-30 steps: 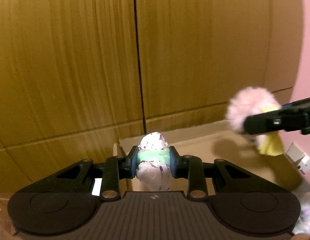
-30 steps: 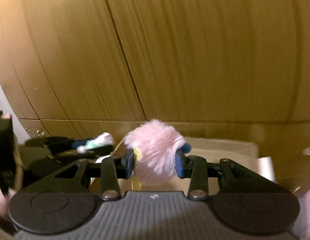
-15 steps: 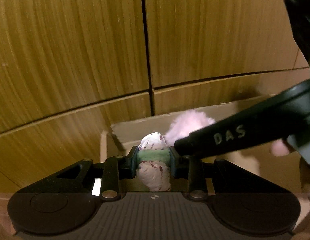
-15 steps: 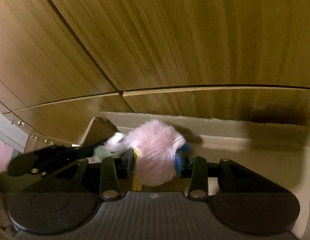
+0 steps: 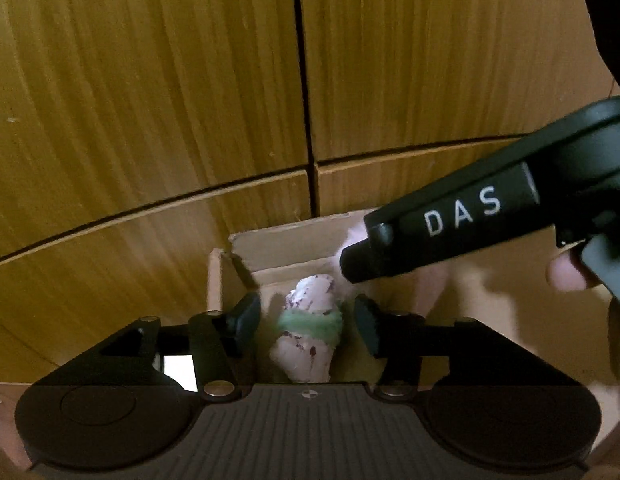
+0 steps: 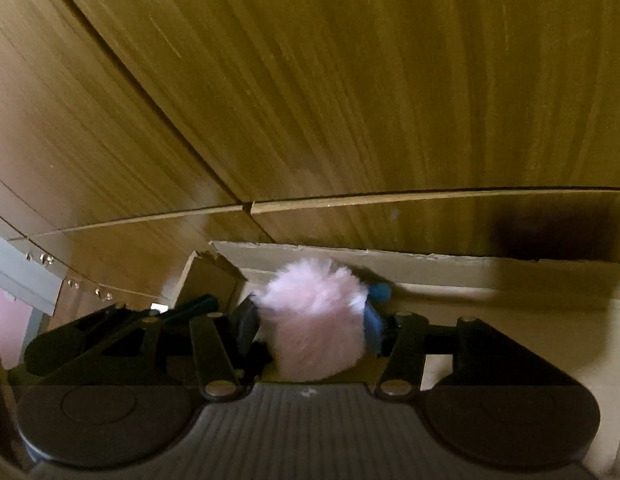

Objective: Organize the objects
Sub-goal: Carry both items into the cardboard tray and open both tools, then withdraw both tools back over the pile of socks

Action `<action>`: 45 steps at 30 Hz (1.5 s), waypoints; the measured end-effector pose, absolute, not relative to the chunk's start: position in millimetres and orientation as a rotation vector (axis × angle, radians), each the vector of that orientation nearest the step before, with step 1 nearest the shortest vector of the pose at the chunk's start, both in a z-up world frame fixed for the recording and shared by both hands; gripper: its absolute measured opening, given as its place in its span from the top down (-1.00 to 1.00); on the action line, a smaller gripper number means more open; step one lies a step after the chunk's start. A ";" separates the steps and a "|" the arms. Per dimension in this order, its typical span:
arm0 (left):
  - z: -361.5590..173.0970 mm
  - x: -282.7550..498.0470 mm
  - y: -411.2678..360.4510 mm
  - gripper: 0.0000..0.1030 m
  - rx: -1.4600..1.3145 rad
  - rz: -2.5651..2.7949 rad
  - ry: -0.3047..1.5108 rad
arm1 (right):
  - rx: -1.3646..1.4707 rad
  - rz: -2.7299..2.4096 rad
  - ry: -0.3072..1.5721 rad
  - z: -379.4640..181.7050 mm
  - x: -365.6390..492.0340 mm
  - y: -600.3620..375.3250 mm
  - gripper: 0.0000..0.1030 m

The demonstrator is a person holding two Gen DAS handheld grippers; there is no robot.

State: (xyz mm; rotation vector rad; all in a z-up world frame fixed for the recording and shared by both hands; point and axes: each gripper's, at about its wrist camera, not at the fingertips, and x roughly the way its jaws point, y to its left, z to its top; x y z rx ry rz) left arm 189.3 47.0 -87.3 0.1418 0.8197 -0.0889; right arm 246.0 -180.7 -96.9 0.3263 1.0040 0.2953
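Left tool (image 5: 306, 324): set wide, one finger on each side of the speckled toy (image 5: 310, 332), with a visible gap between each pad and the toy. Speckled toy: pale pink and white with dark flecks, wrapped at mid-height by a fuzzy green band (image 5: 312, 320), roughly upright, placed inside the cardboard box (image 5: 290, 240) close to its left wall and far-left corner. Resting on the box floor or not: cannot tell, base hidden behind the tool body. Right tool (image 6: 310, 326): closed onto the fluffy pink ball (image 6: 314, 328), pads pressed against the left and right flanks of the ball. Ball outline blurred in the right wrist view. Fluffy pink ball: positioned inside the box opening, near the far wall, to the right of the speckled toy. Small blue part (image 6: 380, 292) visible just behind the ball's upper right edge; nature not determinable. In the left wrist view, right tool entering from the right edge, crossing above the box, white lettering "DAS" on its side, tip just above and right of the speckled toy. Behind the box: wooden cabinet panels (image 5: 150, 120), divided by dark vertical and horizontal seams, box standing close against them.
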 end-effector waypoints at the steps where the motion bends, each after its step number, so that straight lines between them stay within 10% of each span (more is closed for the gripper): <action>1: -84.8 186.2 48.0 -0.29 0.147 -0.084 0.812 | 0.320 0.295 1.002 -94.2 244.1 -181.4 0.01; 17: -44.3 143.3 70.3 -0.43 0.075 -0.061 0.741 | 0.317 0.292 0.931 -30.0 190.3 -173.6 0.00; 28: -20.1 -7.4 83.8 -0.55 0.005 0.000 0.589 | 0.259 0.231 0.739 17.9 -8.7 -217.6 -0.12; 45: -75.9 -152.0 20.9 -0.67 -0.121 -0.106 0.632 | -0.046 0.101 0.578 -45.2 -171.3 -171.9 -0.22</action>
